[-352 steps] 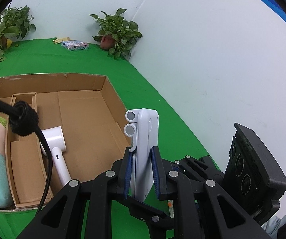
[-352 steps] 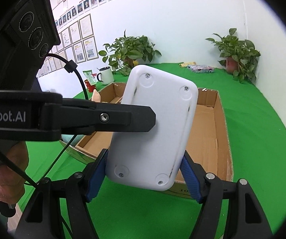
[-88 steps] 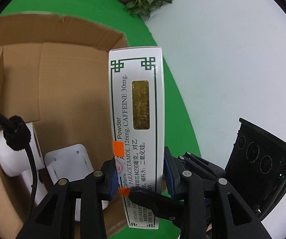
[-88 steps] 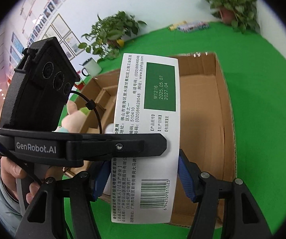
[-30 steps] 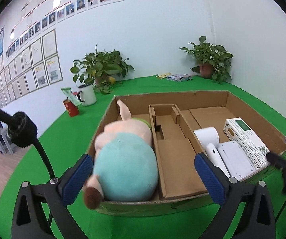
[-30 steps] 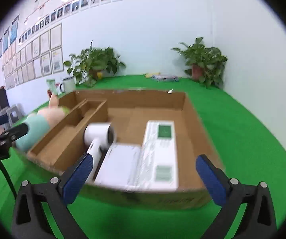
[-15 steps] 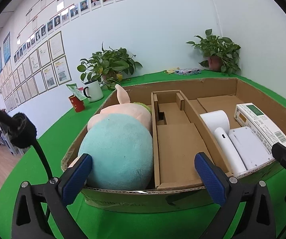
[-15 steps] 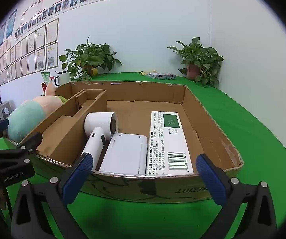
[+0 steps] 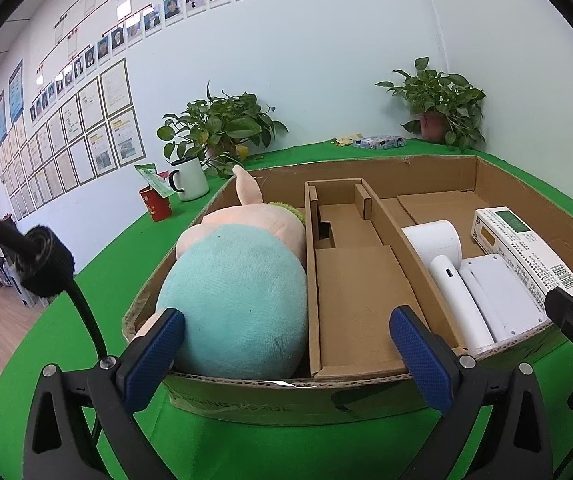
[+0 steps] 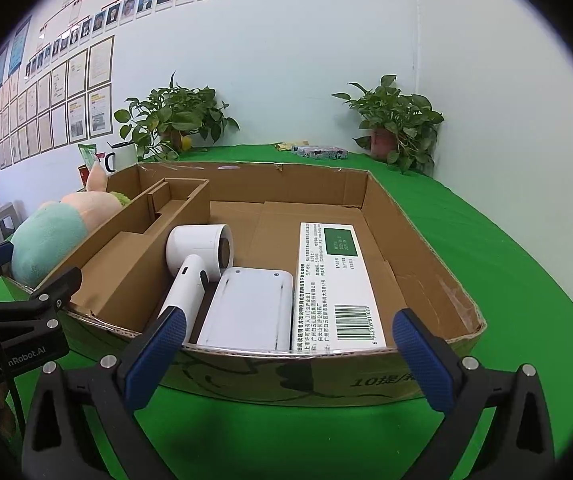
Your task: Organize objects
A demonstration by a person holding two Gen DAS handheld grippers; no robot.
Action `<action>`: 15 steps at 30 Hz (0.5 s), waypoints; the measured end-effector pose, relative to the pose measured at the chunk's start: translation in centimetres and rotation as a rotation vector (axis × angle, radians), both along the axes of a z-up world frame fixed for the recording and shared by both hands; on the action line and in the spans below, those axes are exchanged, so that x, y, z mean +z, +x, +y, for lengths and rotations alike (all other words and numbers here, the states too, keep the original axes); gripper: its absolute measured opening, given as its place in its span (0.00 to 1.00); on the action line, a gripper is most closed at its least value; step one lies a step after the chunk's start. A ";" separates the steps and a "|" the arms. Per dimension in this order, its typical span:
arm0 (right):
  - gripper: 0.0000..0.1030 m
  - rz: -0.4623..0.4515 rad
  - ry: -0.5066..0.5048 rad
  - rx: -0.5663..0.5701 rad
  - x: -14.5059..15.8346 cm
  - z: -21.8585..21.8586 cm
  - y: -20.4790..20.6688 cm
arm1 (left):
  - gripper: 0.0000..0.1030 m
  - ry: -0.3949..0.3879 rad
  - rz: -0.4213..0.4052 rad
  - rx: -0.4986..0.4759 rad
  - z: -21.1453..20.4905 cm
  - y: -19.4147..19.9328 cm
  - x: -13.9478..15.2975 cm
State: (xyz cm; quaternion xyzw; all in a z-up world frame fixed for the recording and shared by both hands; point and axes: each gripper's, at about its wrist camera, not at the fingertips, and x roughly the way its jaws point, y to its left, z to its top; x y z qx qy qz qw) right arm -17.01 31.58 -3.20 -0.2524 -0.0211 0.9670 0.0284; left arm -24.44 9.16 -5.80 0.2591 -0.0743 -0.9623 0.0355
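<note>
A cardboard box (image 9: pixel 286 400) (image 10: pixel 426 236) stands on the green table. Its left compartment holds a teal and pink plush toy (image 9: pixel 238 284) (image 10: pixel 50 236). Its right compartment holds a white hair dryer (image 10: pixel 198 256) (image 9: pixel 442 264), a flat white device (image 10: pixel 250 304) (image 9: pixel 498 296) and a white and green medicine carton (image 10: pixel 330 284) (image 9: pixel 526 248), side by side. My left gripper (image 9: pixel 286 354) is open and empty at the box's near wall, in front of the plush. My right gripper (image 10: pixel 286 346) is open and empty at the near wall, in front of the white device.
A cardboard insert (image 9: pixel 350 264) fills the box's middle. Behind the box are a white mug (image 9: pixel 190 178), a red cup (image 9: pixel 156 202), two potted plants (image 9: pixel 222 128) (image 9: pixel 438 104) and a small patterned packet (image 10: pixel 318 152). White walls close the back and right.
Both grippers have let go of the white device and then the medicine carton, which now lie in the box. Both have drawn back to the near wall and stand open.
</note>
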 end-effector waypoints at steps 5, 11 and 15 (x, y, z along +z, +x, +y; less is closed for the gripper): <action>1.00 0.000 0.001 -0.001 0.0 0.0 0.0 | 1.00 0.001 0.000 0.000 0.0 0.0 0.0; 1.00 0.000 0.001 -0.001 0.0 0.0 0.0 | 1.00 0.001 0.000 0.000 0.0 -0.1 0.0; 1.00 0.000 0.001 -0.001 0.0 0.0 0.0 | 1.00 0.001 0.000 0.001 0.0 -0.1 0.0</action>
